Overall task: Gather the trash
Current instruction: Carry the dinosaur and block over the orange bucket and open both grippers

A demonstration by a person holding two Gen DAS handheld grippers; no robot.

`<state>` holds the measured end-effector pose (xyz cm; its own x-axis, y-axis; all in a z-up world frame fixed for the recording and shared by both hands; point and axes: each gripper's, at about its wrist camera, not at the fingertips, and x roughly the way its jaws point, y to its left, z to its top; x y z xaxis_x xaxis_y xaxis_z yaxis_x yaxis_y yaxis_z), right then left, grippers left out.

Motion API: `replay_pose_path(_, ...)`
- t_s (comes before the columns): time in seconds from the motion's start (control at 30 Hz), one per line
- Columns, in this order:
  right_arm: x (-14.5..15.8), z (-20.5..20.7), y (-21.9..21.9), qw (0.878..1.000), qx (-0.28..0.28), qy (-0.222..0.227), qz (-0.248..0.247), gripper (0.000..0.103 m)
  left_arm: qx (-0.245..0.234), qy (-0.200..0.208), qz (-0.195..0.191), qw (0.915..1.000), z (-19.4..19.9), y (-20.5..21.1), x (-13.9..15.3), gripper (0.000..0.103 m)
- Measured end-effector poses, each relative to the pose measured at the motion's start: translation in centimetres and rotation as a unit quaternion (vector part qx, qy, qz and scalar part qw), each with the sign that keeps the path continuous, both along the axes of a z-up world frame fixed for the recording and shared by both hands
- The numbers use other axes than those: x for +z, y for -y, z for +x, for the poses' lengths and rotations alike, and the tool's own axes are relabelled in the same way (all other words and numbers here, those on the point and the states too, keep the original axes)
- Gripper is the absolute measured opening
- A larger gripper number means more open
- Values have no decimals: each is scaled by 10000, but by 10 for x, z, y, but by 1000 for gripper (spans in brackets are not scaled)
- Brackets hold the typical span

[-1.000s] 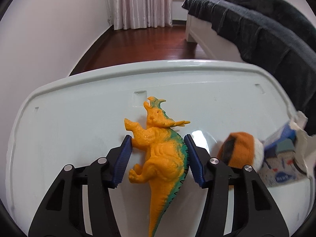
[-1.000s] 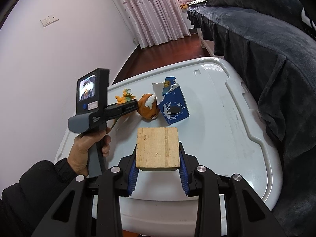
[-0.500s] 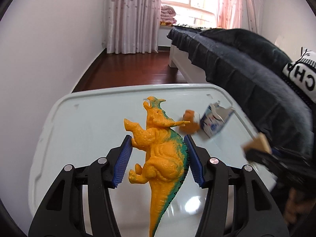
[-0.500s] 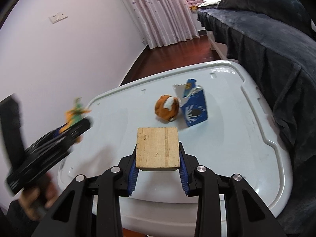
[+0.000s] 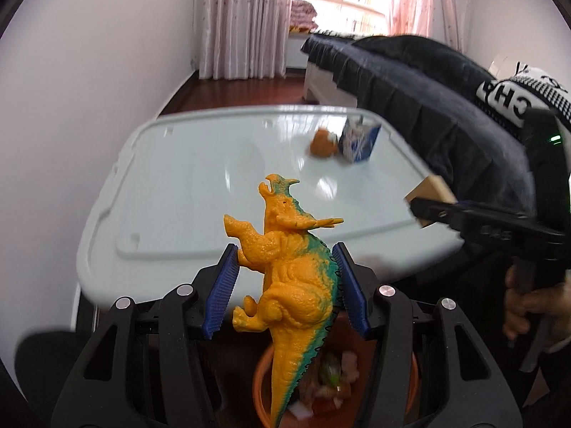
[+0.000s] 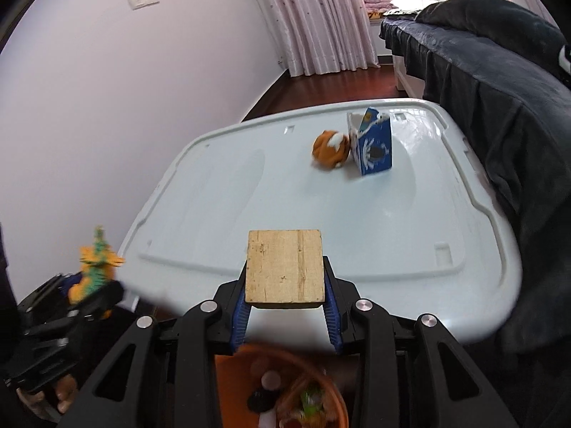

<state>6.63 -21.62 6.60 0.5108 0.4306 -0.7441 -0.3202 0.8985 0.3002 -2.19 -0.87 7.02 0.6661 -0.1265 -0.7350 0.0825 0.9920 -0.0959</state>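
Observation:
My left gripper (image 5: 285,287) is shut on an orange and green toy dinosaur (image 5: 291,271), held over an orange bin (image 5: 262,388) with scraps inside, below the table's near edge. My right gripper (image 6: 285,303) is shut on a square wooden block (image 6: 284,265), also above the orange bin (image 6: 314,392). The block shows in the left wrist view (image 5: 430,192) at the right. The dinosaur shows in the right wrist view (image 6: 94,267) at the far left. An orange plush toy (image 6: 330,148) and a torn blue milk carton (image 6: 373,146) sit on the white table (image 6: 249,207), touching each other.
A bed with a dark blanket (image 6: 499,82) runs along the table's right side. A white wall (image 6: 107,107) is close on the left. Pink curtains (image 6: 314,18) and wooden floor lie beyond the table.
Both grippers have pulled back off the table toward its near edge with their objects still held. The orange bin has come into view beneath them.

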Motion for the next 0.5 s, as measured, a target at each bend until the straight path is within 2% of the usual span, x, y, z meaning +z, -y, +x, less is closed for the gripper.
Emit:
replay_pose_path(0.17,7,-47,-4,9995,179,77,-236,35,2,-437,19,9990,-24,11,-24,53)
replay_pose_path(0.33,-7,-92,-16,9977,408,69,-538,35,-126,-826,82,9965,-47,16,-45,53)
replay_pose_path(0.5,-29,-113,-16,9976,304,-379,-491,35,-195,-1127,94,9934,-56,19,-58,53)
